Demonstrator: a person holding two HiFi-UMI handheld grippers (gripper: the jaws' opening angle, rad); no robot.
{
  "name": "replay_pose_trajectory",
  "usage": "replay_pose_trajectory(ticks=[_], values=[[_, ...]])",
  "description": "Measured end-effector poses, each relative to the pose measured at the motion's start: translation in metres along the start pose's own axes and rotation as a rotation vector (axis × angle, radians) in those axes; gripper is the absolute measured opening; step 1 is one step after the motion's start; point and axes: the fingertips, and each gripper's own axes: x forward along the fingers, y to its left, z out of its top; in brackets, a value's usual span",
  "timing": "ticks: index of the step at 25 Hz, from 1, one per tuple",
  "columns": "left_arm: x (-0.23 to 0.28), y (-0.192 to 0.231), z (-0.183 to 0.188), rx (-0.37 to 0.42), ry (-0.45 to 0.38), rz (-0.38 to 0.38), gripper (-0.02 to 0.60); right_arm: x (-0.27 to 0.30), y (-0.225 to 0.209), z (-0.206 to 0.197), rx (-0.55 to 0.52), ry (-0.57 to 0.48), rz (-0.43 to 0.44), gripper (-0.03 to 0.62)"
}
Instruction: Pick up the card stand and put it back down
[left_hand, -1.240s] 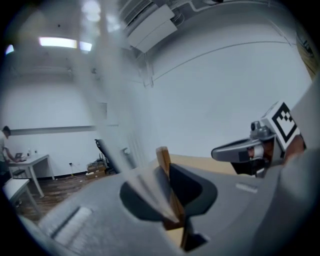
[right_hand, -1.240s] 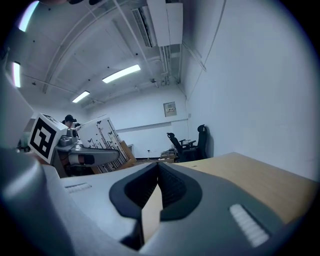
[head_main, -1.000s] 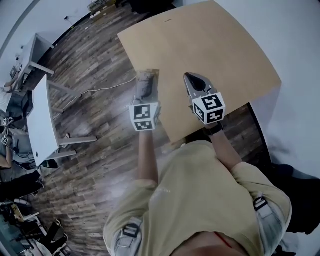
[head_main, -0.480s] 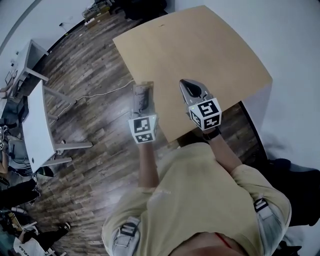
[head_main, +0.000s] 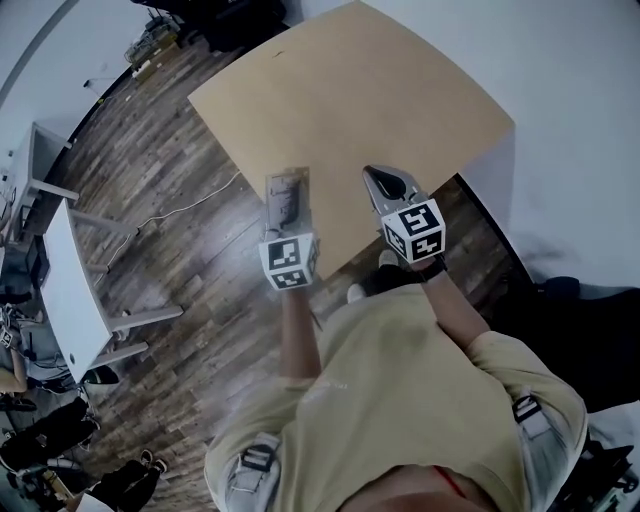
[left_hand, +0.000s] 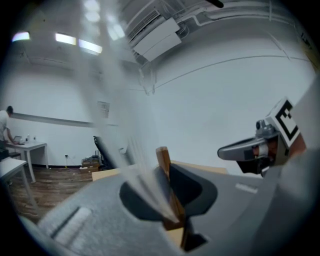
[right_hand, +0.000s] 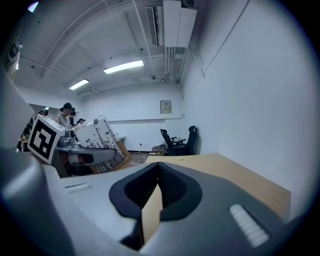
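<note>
Aloft, the left gripper clamps the card stand's wooden base above the table's left edge. The right gripper, jaws together, hovers beside it. White desks stand on the floor beyond.

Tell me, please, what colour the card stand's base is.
The card stand has a brown wooden base; the left gripper view shows it best.

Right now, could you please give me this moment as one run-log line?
left gripper: shut on stand | stand: held near table edge | right gripper: shut, empty
</note>
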Motion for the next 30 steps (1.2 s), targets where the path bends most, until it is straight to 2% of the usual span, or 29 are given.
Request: replay_pose_trajectory(ticks=[9, 15, 20, 25, 30], values=[[0.072, -0.109, 0.034, 0.032, -0.023, -0.190, 0.040, -0.065, -0.105, 0.000, 0.046, -0.023, -0.163, 0.005], [0.123, -0.237, 0.039, 0.068, -0.002, -0.371, 0.040, -0.145, -0.198, -0.021, 0.105, -0.038, -0.321, 0.005], [0.142, -0.337, 0.045, 0.103, 0.019, -0.497, 0.040, -0.215, -0.249, -0.027, 0.140, -0.058, -0.415, 0.005], [0.145, -0.416, 0.040, 0.124, 0.033, -0.570, 0.040, -0.274, -0.291, -0.048, 0.209, -0.079, -0.493, 0.005], [0.161, -0.447, 0.020, 0.139, 0.083, -0.603, 0.040, -0.290, -0.313, -0.069, 0.253, -0.081, -0.508, 0.005]])
